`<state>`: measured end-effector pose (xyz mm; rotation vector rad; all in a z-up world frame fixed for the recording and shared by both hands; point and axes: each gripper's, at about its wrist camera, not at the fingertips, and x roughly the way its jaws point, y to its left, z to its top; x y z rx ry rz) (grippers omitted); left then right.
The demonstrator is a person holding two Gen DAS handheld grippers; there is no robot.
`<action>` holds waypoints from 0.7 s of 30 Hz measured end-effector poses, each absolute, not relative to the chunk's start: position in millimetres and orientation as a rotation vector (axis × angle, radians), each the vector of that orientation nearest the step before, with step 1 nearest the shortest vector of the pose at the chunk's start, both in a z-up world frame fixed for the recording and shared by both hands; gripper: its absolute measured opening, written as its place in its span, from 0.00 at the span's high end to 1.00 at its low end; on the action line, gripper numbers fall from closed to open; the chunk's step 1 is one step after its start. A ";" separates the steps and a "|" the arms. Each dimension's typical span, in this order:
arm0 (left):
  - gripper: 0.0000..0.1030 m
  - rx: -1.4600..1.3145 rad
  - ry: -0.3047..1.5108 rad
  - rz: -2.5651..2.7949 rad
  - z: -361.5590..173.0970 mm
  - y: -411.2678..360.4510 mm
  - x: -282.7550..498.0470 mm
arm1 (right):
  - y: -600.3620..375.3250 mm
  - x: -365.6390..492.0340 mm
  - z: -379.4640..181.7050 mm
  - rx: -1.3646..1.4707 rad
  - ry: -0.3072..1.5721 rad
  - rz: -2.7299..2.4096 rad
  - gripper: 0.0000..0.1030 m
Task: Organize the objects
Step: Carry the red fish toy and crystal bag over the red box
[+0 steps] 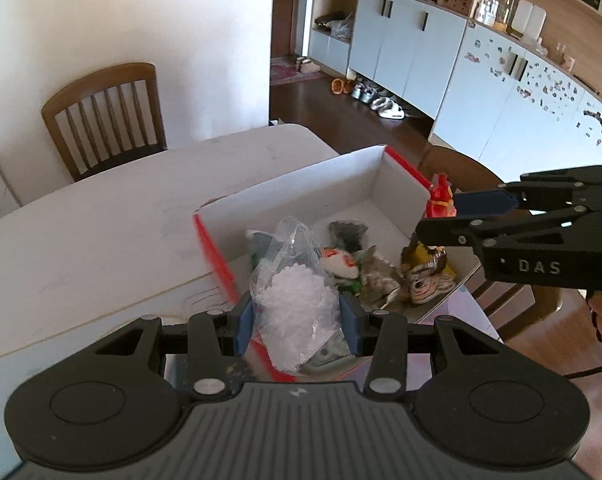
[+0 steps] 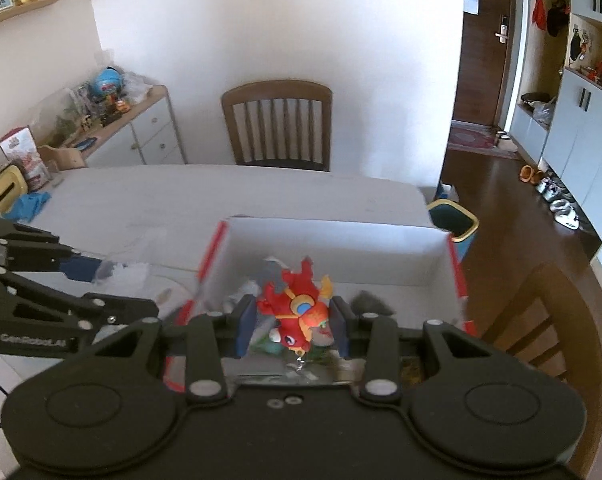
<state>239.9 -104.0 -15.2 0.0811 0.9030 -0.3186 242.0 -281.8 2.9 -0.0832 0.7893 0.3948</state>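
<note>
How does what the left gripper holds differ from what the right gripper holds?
The left gripper holds a clear plastic bag of white pellets; the right gripper holds a red and orange toy figure. The bag is soft, see-through and shapeless, while the toy is solid, opaque and brightly painted. Both are pinched between blue pads above the red-edged white box.

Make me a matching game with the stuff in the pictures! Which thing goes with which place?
Things:
1. plastic bag
2. red toy
3. chair
4. shoes

Places:
a. behind the table, by the wall
b. in the left gripper
c. on the floor by the cupboards
d. in the right gripper

Pairs: 1-b, 2-d, 3-a, 4-c
</note>
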 end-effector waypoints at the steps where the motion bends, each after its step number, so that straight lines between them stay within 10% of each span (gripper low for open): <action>1: 0.58 0.087 0.905 -0.320 -17.0 -110.6 243.4 | -287.4 245.8 0.6 -0.087 0.793 0.391 0.64; 21: 0.58 0.220 1.071 -0.279 -107.5 -182.6 306.3 | -318.0 308.5 -75.5 -0.072 0.958 0.349 0.64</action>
